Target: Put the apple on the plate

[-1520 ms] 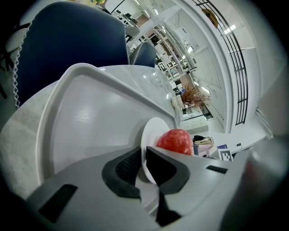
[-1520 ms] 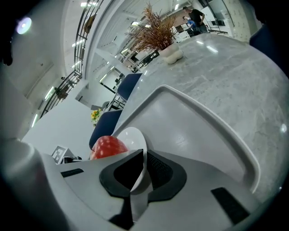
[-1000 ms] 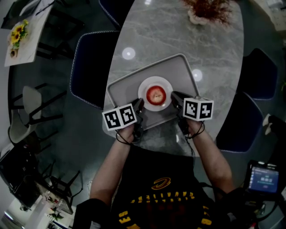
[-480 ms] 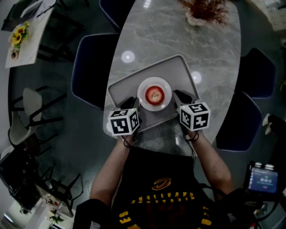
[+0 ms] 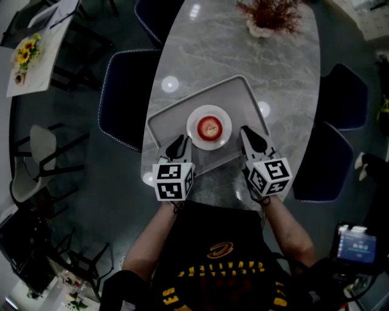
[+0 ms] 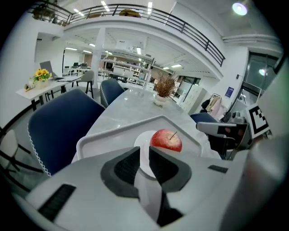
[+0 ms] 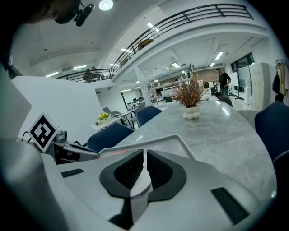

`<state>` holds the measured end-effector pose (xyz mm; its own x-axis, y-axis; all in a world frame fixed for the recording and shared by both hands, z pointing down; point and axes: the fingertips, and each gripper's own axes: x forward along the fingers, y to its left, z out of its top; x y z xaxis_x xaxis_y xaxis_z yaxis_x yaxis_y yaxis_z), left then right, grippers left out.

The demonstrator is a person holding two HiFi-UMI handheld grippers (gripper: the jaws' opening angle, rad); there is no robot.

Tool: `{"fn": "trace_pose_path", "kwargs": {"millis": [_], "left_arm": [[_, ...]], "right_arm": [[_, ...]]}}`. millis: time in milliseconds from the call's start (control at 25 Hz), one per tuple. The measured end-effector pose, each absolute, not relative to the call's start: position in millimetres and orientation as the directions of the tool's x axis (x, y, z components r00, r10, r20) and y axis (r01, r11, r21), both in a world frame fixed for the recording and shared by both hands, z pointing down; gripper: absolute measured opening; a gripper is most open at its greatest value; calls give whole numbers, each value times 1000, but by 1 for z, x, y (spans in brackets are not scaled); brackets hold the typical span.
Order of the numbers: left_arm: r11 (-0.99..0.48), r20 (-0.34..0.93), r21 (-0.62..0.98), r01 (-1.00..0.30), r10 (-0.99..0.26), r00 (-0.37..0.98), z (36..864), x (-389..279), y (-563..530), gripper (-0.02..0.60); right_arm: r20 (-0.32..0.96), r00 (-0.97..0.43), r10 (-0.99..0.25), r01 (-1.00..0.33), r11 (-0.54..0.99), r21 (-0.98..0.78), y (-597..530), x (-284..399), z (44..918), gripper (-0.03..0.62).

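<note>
A red apple (image 5: pixel 209 127) rests on a small white plate (image 5: pixel 195 121) in the middle of a grey tray (image 5: pixel 167 118) on the marble table. My left gripper (image 5: pixel 177 146) hovers over the tray's near left edge, shut and holding nothing. At the near right edge my right gripper (image 5: pixel 250 138) is likewise shut and empty. In the left gripper view the apple (image 6: pixel 166 140) sits on the plate (image 6: pixel 143 140) just beyond my jaws (image 6: pixel 143 151). The right gripper view shows only the tray rim (image 7: pixel 176 137) past its jaws (image 7: pixel 144 155); the apple is hidden there.
A white vase of dried red plants (image 5: pixel 270 18) stands at the table's far end. Dark blue chairs sit at the left (image 5: pixel 124 91) and right (image 5: pixel 340 97) of the table. A side table with sunflowers (image 5: pixel 24 48) is far left.
Both grippers have drawn back toward the person, from beside the plate to the tray's near edge. The apple and plate have stayed put.
</note>
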<state>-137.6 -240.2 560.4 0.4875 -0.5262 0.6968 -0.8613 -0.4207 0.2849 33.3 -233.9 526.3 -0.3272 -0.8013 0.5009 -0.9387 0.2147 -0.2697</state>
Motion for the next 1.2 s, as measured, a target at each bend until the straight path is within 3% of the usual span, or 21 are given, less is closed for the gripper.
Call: {"fn": "trace_pose_path", "kwargs": {"millis": [600, 1200], "left_arm": [[-592, 433, 277, -757, -627, 648, 470, -103, -200, 63], [-655, 365, 196, -730, -642, 674, 412, -34, -136, 63]], "right_arm": [[405, -466, -787, -870, 322, -374, -166, -8, 480, 29], [299, -575, -761, -807, 467, -362, -113, 10, 435, 28]]}}
